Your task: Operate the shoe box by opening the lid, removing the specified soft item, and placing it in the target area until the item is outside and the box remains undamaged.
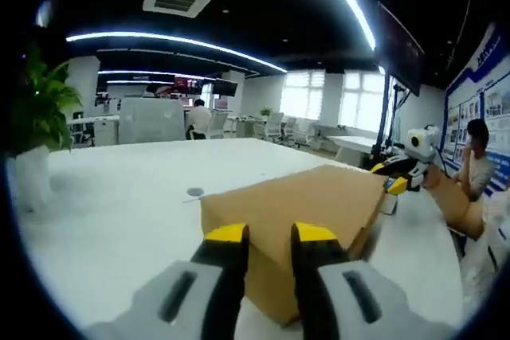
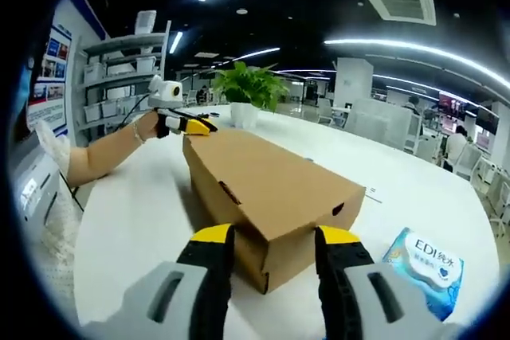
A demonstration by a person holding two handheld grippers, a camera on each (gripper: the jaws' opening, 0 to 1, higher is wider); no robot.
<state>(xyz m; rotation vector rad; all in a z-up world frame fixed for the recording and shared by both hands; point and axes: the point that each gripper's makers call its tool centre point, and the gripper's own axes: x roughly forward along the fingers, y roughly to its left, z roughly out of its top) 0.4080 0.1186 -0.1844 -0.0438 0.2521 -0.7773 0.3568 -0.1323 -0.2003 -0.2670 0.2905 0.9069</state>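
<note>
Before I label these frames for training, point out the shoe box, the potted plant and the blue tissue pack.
shoe box (image 2: 275, 185): right gripper view, on its closed lid.
potted plant (image 2: 251, 85): right gripper view, on its leaves.
blue tissue pack (image 2: 426, 268): right gripper view, on its printed top face.

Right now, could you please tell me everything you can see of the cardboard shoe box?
The shoe box is a long, plain brown cardboard box resting flat on the white table, its lid closed. Small dark holes mark its side and its end. The right gripper stands open at one end, its jaws on either side of the near corner; the left gripper is open at the opposite end. A blue tissue pack lies beside the box, apart from it. No damage shows.
</note>
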